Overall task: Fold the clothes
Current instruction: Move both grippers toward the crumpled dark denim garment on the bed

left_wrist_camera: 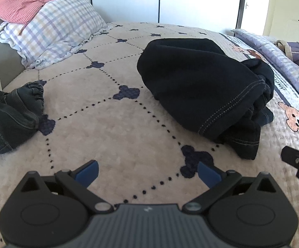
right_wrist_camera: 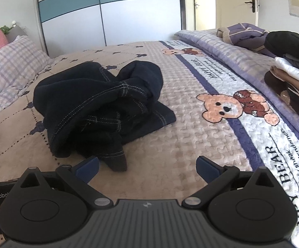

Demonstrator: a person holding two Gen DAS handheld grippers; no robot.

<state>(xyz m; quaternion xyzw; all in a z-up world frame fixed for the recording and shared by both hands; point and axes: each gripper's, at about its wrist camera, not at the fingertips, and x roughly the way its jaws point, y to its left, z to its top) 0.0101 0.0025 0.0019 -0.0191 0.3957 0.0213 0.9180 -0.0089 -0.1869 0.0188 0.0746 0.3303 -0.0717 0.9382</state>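
Dark navy jeans (left_wrist_camera: 203, 91) with pale stitching lie bunched in a heap on the beige bedspread (left_wrist_camera: 108, 136). In the right wrist view the same jeans (right_wrist_camera: 99, 107) sit ahead and left, a hem reaching near the left fingertip. My left gripper (left_wrist_camera: 147, 173) is open above bare bedspread, the jeans ahead to its right. My right gripper (right_wrist_camera: 147, 169) is open too, nothing between its blue pads. A second dark garment (left_wrist_camera: 11, 113) with an elastic waistband lies crumpled at the left edge. The tip of the right gripper (left_wrist_camera: 298, 163) shows at the right edge of the left wrist view.
A checked pillow (left_wrist_camera: 54, 31) and a red striped pillow (left_wrist_camera: 23, 0) lie at the bed's head. A purple quilt (right_wrist_camera: 227, 49) runs along the right side, with a stack of folded clothes (right_wrist_camera: 291, 70) on it. A wardrobe (right_wrist_camera: 108, 16) and a door (right_wrist_camera: 250, 2) stand behind.
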